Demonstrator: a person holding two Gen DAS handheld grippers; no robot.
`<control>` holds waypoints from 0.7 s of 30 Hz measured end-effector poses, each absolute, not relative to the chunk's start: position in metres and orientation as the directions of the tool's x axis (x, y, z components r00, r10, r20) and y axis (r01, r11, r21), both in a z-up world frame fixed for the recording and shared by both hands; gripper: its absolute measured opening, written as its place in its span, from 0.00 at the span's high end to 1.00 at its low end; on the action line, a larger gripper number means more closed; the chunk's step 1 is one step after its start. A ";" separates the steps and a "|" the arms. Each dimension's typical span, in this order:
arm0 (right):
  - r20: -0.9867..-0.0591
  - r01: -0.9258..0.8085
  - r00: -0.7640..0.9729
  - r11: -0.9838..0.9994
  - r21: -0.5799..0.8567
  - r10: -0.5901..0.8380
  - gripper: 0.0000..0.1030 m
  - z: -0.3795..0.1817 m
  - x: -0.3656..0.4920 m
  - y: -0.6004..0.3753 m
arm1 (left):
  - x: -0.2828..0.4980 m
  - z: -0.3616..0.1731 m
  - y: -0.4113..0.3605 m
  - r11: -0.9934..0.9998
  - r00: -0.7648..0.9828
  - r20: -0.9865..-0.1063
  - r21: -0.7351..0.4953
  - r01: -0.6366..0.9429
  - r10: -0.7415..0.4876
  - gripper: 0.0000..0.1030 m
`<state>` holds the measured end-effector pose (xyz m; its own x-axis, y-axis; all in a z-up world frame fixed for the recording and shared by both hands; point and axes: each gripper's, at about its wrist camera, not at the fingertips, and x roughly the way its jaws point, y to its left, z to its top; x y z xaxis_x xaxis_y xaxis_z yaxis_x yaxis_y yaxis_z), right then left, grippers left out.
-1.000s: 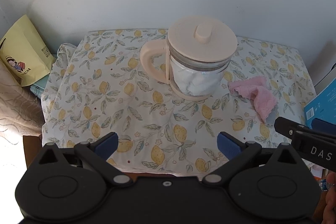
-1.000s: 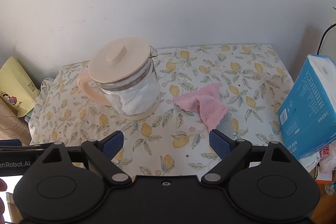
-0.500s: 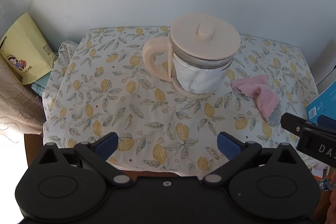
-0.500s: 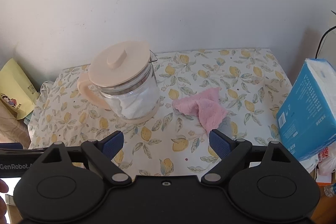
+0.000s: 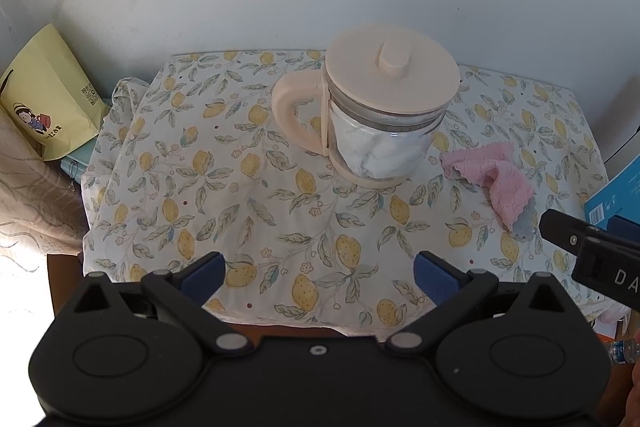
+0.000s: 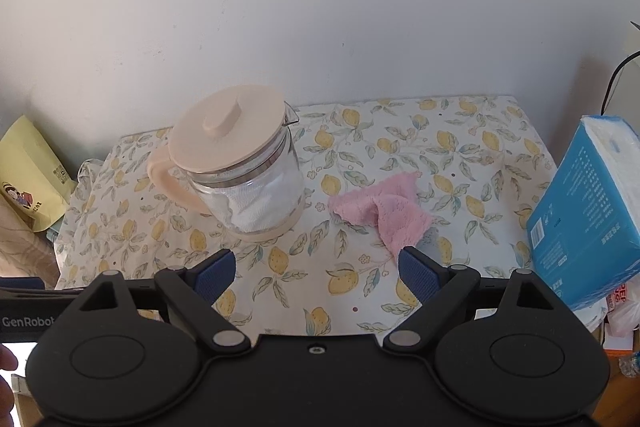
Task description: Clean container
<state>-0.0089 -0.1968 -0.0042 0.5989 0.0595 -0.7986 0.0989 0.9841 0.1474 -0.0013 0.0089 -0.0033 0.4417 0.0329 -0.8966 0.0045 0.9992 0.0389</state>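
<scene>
A glass pitcher [image 5: 384, 147] with a beige lid [image 5: 392, 71] and a beige handle [image 5: 288, 115] stands on the lemon-print tablecloth [image 5: 248, 203]. White crumpled paper shows inside it. It also shows in the right wrist view [image 6: 252, 187]. A pink cloth [image 5: 492, 179] lies to its right, and it shows in the right wrist view too [image 6: 388, 211]. My left gripper [image 5: 320, 275] is open and empty, held back over the table's near edge. My right gripper [image 6: 316, 271] is open and empty, near the cloth's near corner.
A blue tissue box [image 6: 584, 219] stands at the table's right edge. A yellow paper bag [image 5: 44, 99] leans by the wall at the left. The white wall is right behind the table. The right gripper's body [image 5: 592, 251] shows at the right of the left wrist view.
Both grippers have drawn back and risen slightly; the pitcher and cloth look a little farther off. Nothing on the table has moved. Both grippers stay open.
</scene>
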 end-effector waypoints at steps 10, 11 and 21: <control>-0.804 0.101 0.590 0.983 0.156 0.068 0.10 -0.007 -0.007 -0.199 | 0.005 -0.005 0.002 0.999 0.429 -0.902 0.046 -0.001 0.042 0.00; -0.805 0.101 0.590 0.982 0.157 0.068 0.10 -0.007 -0.007 -0.199 | 0.005 -0.005 0.002 0.999 0.428 -0.903 0.046 -0.001 0.042 0.00; -0.816 0.100 0.572 0.981 0.167 0.081 0.10 -0.012 -0.002 -0.204 | 0.016 -0.007 0.000 0.999 0.413 -0.910 0.038 -0.019 0.043 0.00</control>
